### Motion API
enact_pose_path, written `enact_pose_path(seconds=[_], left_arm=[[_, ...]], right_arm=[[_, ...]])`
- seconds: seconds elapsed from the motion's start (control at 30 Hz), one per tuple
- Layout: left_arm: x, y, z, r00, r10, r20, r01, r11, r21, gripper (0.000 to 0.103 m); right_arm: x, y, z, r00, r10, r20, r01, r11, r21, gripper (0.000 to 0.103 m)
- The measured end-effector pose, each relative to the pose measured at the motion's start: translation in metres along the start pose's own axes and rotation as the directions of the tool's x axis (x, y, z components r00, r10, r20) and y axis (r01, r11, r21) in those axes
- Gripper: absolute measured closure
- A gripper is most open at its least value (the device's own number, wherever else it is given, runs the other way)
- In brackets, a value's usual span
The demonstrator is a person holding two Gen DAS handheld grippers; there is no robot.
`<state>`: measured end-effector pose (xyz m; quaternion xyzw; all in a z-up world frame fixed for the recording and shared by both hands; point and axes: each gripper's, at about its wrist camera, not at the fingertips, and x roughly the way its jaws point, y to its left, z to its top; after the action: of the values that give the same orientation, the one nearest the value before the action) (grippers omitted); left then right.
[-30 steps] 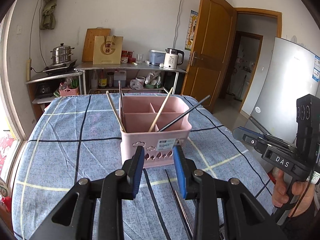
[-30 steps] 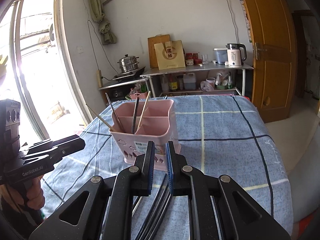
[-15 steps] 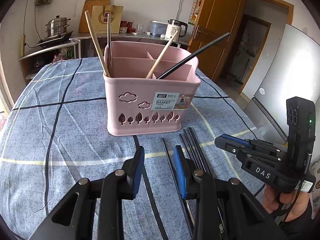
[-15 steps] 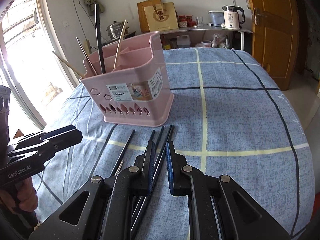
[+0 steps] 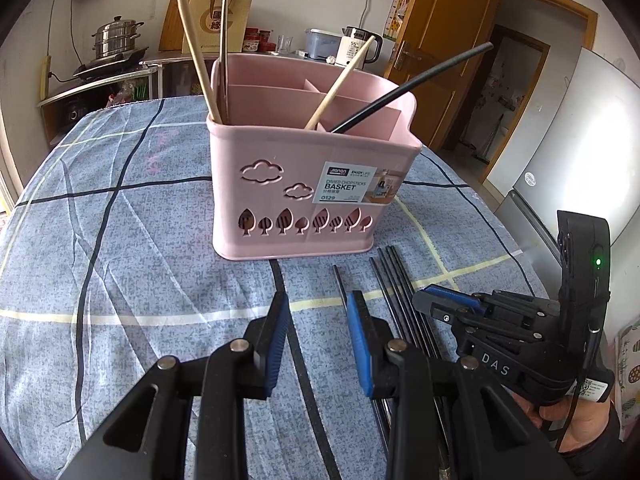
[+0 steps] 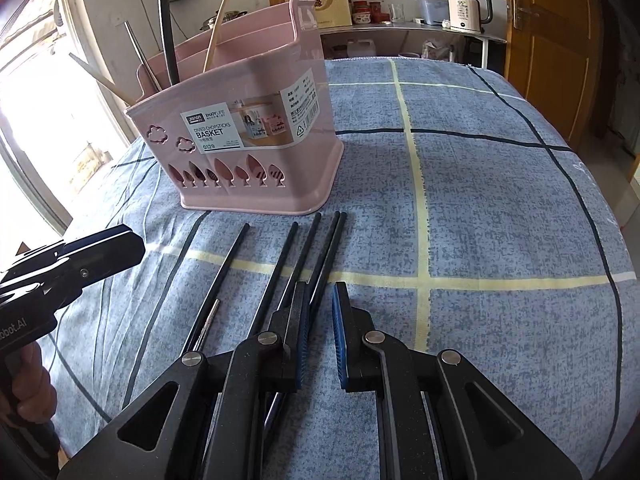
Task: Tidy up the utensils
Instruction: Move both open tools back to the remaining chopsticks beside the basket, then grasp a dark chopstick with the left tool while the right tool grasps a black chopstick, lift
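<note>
Nearest, on the near side of the pink basket (image 6: 256,148), the right gripper (image 6: 321,334) hovers with jaws a narrow gap apart and nothing between them, while the left gripper (image 5: 318,340) stands wider, also empty; just beyond their tips the black chopsticks (image 6: 324,248) lie loose on the blue checked cloth (image 6: 500,200), ends almost touching the basket's foot. They look light, stiff and slick, so a pinch near mid-length seems safest; the basket's label reads "ENJOY LIFE", "DIVIED CHOPSTICKS BASKET", "0129".

Pink basket (image 6: 256,136) blocks ahead; bare tablecloth (image 6: 500,208) right
</note>
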<state>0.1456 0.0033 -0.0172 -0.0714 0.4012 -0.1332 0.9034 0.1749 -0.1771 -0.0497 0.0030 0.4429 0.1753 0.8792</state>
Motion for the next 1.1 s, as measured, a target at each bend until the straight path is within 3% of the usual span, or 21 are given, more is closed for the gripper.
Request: enact_pose_path(seconds=[0.4,0.93,1.1], left_arm=[[0.008,-0.002,0.003,1.000,-0.012,-0.024,0.012,1.000,0.003,0.071],[0.063,-0.025,0.010,0.991,0.024,-0.135,-0.017,0.999,0.049,0.072],[0.068,-0.031,0.010,0.989,0.087,-0.116,-0.076,0.993,0.094,0.089]], right_arm=[[-0.007,0.002,-0.007,0.998,-0.054,-0.023,0.054,0.998,-0.020,0.092],[0.001,-0.029,0.020,0.998,-0.066,-0.018,0.067,0.995,0.070,0.091],[0.014,-0.040,0.033,0.998,-0.057,-0.042,0.061,0.993,0.100,0.092]])
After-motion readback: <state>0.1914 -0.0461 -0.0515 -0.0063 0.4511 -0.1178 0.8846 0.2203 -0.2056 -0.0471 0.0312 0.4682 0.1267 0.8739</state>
